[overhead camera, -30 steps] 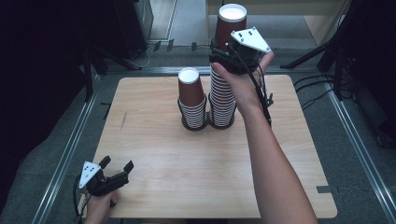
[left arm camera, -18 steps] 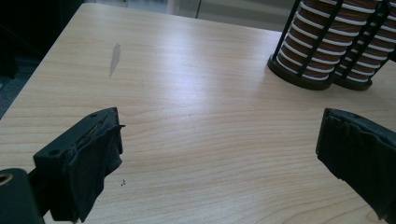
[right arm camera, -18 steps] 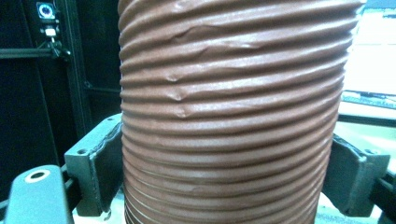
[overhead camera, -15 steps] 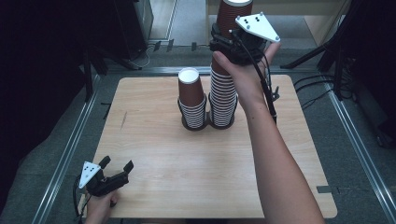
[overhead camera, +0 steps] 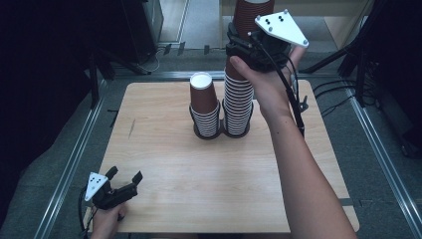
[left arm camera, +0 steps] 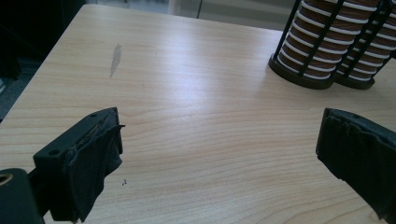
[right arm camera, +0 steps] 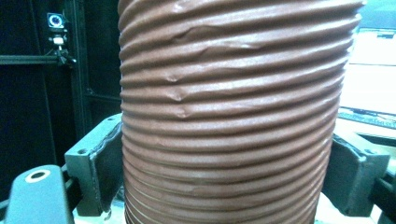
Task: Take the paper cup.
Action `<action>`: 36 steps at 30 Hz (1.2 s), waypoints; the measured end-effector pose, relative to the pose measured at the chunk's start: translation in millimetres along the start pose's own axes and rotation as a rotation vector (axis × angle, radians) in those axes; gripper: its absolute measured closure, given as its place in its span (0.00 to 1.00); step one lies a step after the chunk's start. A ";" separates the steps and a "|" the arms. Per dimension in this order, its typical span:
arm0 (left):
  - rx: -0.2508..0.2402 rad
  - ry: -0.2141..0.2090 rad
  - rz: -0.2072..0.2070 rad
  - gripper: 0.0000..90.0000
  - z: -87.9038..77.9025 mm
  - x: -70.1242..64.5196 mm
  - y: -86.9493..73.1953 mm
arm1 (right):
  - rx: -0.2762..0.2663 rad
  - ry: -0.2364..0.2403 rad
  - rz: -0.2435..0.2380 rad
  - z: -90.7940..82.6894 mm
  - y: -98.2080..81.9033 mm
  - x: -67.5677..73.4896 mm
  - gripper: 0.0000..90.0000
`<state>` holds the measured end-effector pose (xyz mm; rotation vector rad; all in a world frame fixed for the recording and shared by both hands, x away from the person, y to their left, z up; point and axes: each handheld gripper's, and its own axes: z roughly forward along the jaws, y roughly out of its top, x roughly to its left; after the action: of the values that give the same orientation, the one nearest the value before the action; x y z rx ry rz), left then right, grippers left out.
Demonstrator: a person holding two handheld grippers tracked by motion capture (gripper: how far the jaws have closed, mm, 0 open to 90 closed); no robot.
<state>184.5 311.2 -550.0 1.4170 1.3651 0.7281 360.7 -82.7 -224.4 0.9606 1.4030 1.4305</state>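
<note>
Two stacks of ribbed brown paper cups stand in black wire holders at the table's far middle: a short left stack [overhead camera: 204, 102] and a taller right stack [overhead camera: 238, 104], both also in the left gripper view [left arm camera: 322, 42]. High over the right stack, my right gripper [overhead camera: 244, 44] is shut on a brown cup [overhead camera: 254, 12]. Its pads press the cup's ribbed wall [right arm camera: 233, 102] from both sides. The hand hides where that cup meets the stack. My left gripper [overhead camera: 124, 174] rests at the table's near left corner, open with nothing between its jaws [left arm camera: 219, 158].
The wooden table [overhead camera: 199, 189] has metal rails along both sides. A cable from the right gripper trails down beside the person's forearm [overhead camera: 298, 164]. Dark stands and cables sit on the floor beyond the far edge.
The right gripper has risen with the brown cup, whose top now runs off the frame's upper edge. The left gripper and both stacks have stayed put.
</note>
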 end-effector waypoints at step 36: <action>-0.002 0.010 0.007 0.01 0.1 -2.1 -0.5 | 0.051 0.047 -0.045 -72.1 -62.5 -12.9 0.15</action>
<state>184.0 309.1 -550.0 1.4195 1.3673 0.7416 300.8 -119.3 -290.2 0.9270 1.4931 1.3985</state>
